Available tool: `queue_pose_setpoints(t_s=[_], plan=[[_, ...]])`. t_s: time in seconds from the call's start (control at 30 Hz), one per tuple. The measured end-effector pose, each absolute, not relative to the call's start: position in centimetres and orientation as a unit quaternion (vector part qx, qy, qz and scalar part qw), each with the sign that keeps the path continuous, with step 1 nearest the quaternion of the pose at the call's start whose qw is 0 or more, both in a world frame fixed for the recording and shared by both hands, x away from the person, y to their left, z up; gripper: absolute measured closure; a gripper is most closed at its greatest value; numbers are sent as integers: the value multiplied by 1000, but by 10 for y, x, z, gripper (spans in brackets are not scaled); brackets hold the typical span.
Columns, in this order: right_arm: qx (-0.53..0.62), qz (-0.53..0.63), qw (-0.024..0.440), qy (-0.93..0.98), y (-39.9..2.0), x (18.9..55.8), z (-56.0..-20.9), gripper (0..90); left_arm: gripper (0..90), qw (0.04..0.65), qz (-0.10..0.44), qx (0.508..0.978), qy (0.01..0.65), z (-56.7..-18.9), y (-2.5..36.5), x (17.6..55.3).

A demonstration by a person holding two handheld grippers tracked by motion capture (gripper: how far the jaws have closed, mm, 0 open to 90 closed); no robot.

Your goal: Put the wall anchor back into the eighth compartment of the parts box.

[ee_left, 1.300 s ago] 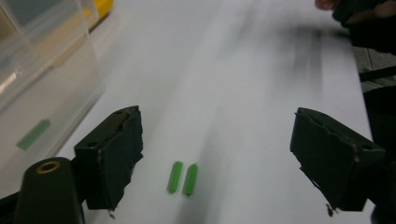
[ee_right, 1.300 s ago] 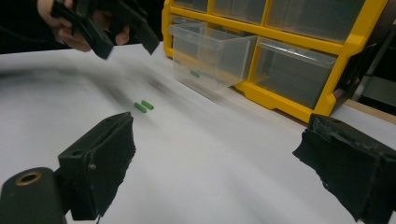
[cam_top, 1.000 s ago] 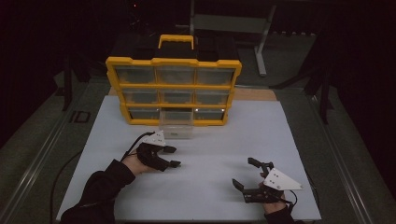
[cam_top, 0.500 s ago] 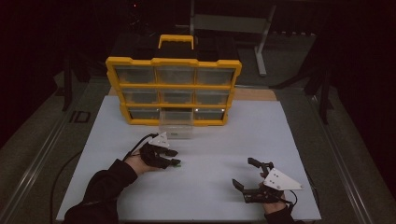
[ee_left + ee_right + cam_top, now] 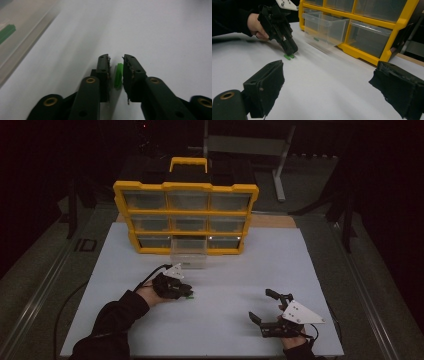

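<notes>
Ribbed green plastic plug (image 5: 119, 75) on matte white tabletop (image 5: 225, 285).
Left gripper (image 5: 116, 65) jaws have been closing around it, pads not yet pressing; right gripper (image 5: 332, 82) gapes wide.

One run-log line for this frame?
left hand-held gripper: jaws closing around green plug on white mat | right hand-held gripper: open, idle | clear drawer: pulled out

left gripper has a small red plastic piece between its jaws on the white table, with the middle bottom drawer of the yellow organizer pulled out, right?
Not red: the left gripper view shows the left gripper around a small green plastic piece on the white table. The yellow organizer's middle bottom drawer is indeed pulled out.
</notes>
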State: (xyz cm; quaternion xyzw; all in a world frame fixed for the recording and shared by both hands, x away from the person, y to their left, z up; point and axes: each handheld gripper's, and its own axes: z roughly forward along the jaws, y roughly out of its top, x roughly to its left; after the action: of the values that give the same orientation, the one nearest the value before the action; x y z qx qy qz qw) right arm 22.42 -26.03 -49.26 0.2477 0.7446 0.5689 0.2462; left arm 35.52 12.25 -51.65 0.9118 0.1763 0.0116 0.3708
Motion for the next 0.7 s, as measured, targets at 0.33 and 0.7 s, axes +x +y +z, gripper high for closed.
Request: queue_pose_setpoints(t_s=[0.33,0.7], plan=[[248,568,246,745,-260,224,-493,93,816,357,12,919,165,-518,119,356],[249,568,247,745,-260,224,-493,93,843,347,15,927,140,-514,117,357]])
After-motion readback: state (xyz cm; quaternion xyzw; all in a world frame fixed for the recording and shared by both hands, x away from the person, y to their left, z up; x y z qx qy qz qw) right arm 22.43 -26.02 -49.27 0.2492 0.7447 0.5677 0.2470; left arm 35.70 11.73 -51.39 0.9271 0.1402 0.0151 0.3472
